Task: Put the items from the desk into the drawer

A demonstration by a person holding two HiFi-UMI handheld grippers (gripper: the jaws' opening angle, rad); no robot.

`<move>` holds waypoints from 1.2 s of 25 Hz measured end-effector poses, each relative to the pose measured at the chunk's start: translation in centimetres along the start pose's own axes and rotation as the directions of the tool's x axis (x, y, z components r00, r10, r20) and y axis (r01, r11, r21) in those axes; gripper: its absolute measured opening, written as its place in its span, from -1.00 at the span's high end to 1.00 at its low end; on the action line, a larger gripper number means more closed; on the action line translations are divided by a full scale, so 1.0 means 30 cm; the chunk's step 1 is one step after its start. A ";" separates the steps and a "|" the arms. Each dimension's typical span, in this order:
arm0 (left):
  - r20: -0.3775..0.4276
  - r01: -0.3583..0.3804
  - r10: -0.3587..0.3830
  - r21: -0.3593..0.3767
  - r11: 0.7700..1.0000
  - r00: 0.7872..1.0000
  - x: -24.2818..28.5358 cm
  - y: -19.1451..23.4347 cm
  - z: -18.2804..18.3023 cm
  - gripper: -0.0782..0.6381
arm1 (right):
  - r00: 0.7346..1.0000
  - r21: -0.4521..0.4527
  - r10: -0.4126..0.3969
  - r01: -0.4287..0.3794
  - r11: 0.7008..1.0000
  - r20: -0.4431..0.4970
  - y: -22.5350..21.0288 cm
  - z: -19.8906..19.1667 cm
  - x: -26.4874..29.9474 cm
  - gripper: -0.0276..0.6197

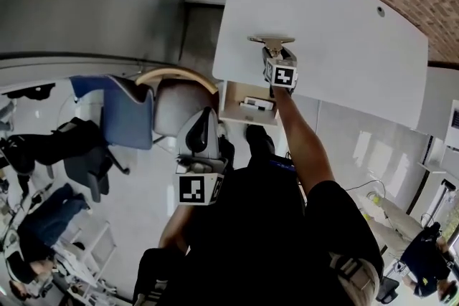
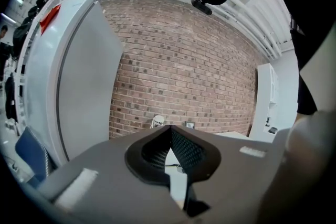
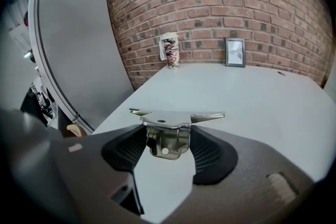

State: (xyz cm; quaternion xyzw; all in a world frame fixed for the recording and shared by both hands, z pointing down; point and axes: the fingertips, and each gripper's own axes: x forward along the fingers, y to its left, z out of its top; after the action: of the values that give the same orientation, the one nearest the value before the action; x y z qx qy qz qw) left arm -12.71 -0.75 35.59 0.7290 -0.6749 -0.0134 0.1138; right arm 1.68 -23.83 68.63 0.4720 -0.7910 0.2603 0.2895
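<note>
Metal bracket (image 3: 176,118) fast in right tongs (image 3: 169,136), left tongs (image 2: 169,129) clenched empty (drawer (image 1: 240,116) half-hidden)

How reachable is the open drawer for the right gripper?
Likely yes: the drawer stands open just below the desk, close to the right gripper holding the metal bracket, with nothing visible between them.

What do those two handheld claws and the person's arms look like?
Both the left gripper and right gripper have grey bodies with two jaws lined by black, mesh-textured pads. Each carries a white cube printed with black square markers. The person wears a dark short-sleeved top.
</note>
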 end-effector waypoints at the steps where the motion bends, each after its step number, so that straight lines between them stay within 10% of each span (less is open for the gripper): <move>1: -0.005 0.005 -0.005 0.002 1.000 1.000 -0.010 -0.002 -0.004 0.73 | 1.000 0.004 0.000 0.000 1.000 0.006 0.001 -0.007 -0.027 0.11; 30: -0.044 0.323 -0.322 0.029 0.946 0.946 -0.109 -0.160 -0.149 0.73 | 1.000 0.132 -0.030 0.030 0.991 -0.003 0.130 -0.594 -0.520 0.11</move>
State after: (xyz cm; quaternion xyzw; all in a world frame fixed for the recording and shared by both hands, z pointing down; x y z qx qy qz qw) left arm -7.52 3.44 38.62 0.8316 -0.5443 -0.0056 0.1102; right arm 8.00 -0.68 69.54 0.5018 -0.7647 0.3078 0.2622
